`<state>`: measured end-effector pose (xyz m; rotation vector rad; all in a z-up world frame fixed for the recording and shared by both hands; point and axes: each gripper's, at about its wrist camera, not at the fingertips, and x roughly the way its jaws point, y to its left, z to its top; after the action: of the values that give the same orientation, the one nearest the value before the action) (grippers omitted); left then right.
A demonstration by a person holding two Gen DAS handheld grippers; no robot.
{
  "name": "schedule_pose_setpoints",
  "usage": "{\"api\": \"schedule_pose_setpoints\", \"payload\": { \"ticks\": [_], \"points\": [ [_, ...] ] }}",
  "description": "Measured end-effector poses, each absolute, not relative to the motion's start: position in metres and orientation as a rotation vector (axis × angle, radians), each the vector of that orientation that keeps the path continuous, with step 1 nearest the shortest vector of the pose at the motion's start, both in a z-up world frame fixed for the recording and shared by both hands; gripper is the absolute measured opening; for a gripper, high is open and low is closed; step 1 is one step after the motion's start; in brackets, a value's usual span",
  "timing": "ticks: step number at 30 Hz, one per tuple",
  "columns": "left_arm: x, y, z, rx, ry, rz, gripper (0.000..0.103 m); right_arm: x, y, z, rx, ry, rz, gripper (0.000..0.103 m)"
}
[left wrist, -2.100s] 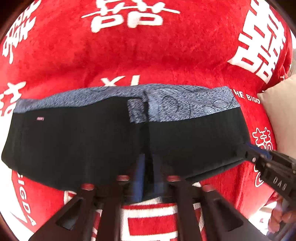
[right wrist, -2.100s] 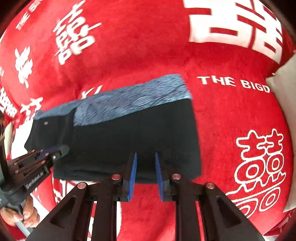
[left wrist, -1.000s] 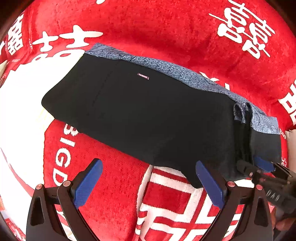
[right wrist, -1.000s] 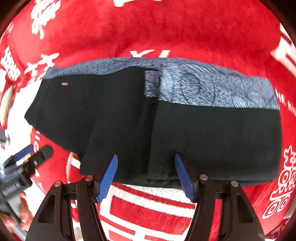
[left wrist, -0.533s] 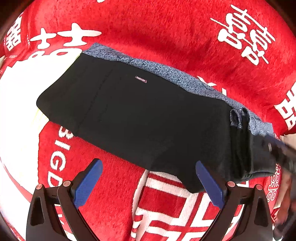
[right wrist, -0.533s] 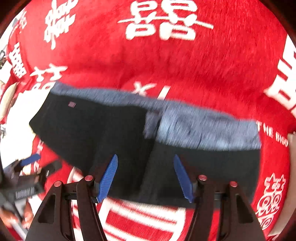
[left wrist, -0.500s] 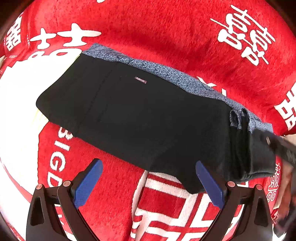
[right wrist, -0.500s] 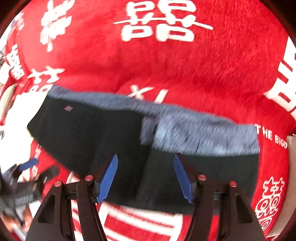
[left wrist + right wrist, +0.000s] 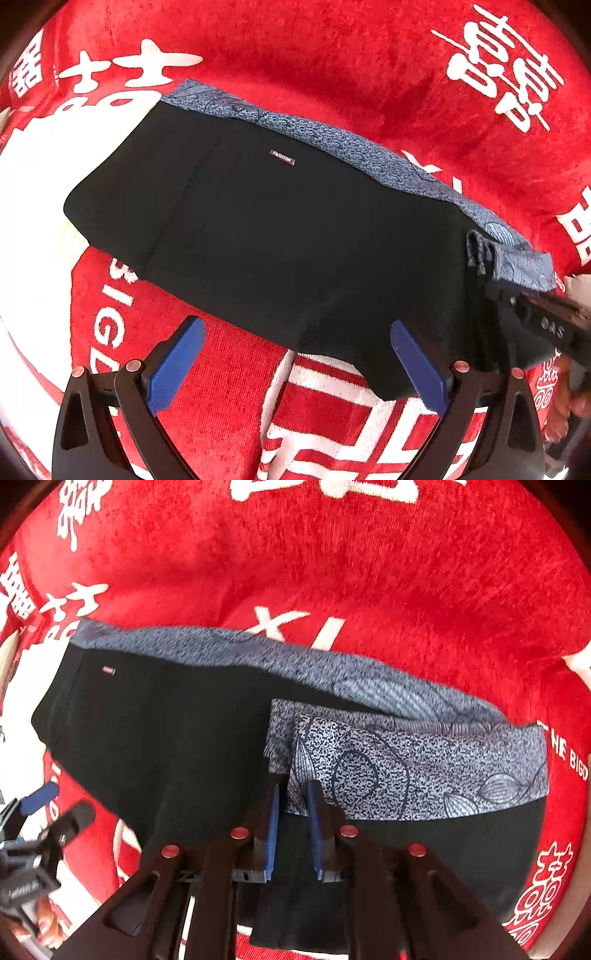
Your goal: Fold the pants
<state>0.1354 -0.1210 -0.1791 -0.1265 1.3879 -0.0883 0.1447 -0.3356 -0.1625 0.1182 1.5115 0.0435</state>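
The black pants (image 9: 280, 236) with a grey patterned waistband (image 9: 406, 771) lie folded lengthwise on the red blanket (image 9: 332, 66), one end doubled over itself.

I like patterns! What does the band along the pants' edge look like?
The waistband is speckled blue-grey with dark leaf outlines, clearest in the right wrist view.
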Motion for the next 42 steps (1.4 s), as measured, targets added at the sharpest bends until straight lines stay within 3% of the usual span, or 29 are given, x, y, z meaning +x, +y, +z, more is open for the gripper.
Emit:
{"api": "schedule_pose_setpoints", "payload": {
  "ticks": [6, 12, 14, 30, 39, 41, 42],
  "points": [
    [0.136, -0.117, -0.180, -0.178, 1.394, -0.097, 0.101, 0.131, -0.340, -0.140, 0.189, 1.483, 0.094, 0.021],
    [0.133, -0.109, -0.177, -0.201, 1.383, -0.075, 0.101, 0.118, -0.333, -0.128, 0.191, 1.442, 0.130, 0.051],
    [0.133, -0.106, -0.176, -0.200, 1.382, -0.066, 0.101, 0.115, -0.333, -0.131, 0.209, 1.453, 0.141, 0.057],
    [0.130, -0.087, -0.177, -0.205, 1.384, -0.038, 0.101, 0.081, -0.369, -0.125, 0.455, 1.448, 0.001, 0.056],
    [0.129, -0.091, -0.178, -0.191, 1.394, -0.045, 0.101, 0.096, -0.357, -0.127, 0.272, 1.441, -0.030, 0.056],
    [0.129, -0.094, -0.178, -0.185, 1.391, -0.050, 0.101, 0.112, -0.352, -0.142, 0.250, 1.474, -0.039, 0.046],
    [0.129, -0.096, -0.177, -0.180, 1.390, -0.052, 0.101, 0.116, -0.352, -0.151, 0.253, 1.501, -0.043, 0.021]
  ]
}}
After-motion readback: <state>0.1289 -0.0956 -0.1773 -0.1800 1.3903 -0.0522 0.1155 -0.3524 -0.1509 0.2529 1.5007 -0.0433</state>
